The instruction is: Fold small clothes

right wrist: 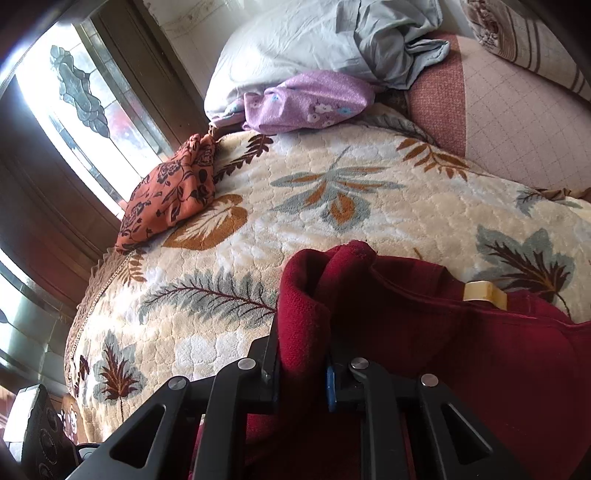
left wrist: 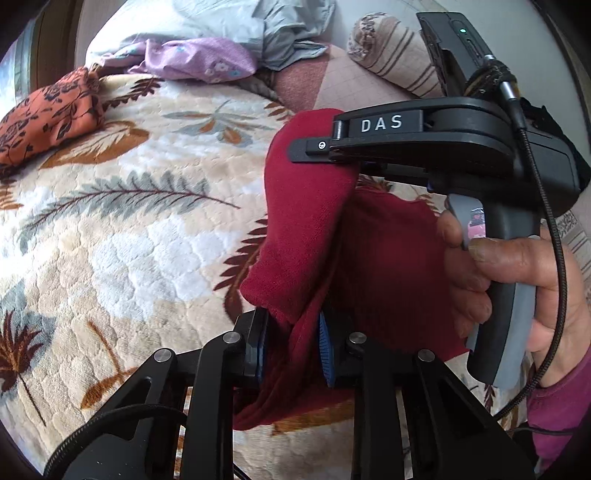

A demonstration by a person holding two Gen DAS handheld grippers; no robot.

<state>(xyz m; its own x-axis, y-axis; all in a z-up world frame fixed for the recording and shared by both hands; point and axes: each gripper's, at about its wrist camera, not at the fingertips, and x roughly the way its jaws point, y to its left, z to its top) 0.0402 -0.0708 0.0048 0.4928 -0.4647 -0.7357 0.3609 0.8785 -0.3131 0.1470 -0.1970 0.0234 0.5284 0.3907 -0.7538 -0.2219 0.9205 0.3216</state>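
Left wrist view, left to right: an orange floral cloth [left wrist: 48, 118] lies at the upper left on the leaf-print blanket [left wrist: 129, 229] that covers the bed. A purple flowered cloth [left wrist: 199, 61] and a pale grey-blue garment [left wrist: 258, 26] sit at the top centre, with a striped bolster pillow [left wrist: 391, 48] at the upper right. The left hand-held gripper [left wrist: 290, 343] at the bottom centre is clamped on a fold of the dark red garment [left wrist: 310, 206], cloth squeezed between its blue pads [left wrist: 325, 350]. The garment rises from there to mid-frame, held off the blanket. The right hand-held gripper [left wrist: 314, 147], marked DAS, enters from the right and pinches the garment's upper edge; the right hand [left wrist: 517, 280] grips its handle at the lower right.

Right wrist view, left to right: a window [right wrist: 74, 92] fills the upper left; the orange floral cloth [right wrist: 170, 195] lies at the blanket's [right wrist: 332, 192] left edge, with the purple cloth [right wrist: 310, 101] and grey-blue garment [right wrist: 314, 40] at the top. The right hand-held gripper [right wrist: 301, 373] at the bottom centre is closed on a bunched fold of the red garment [right wrist: 424, 332], which spreads to the lower right. A pale yellow tag [right wrist: 480, 291] shows on it at the right.
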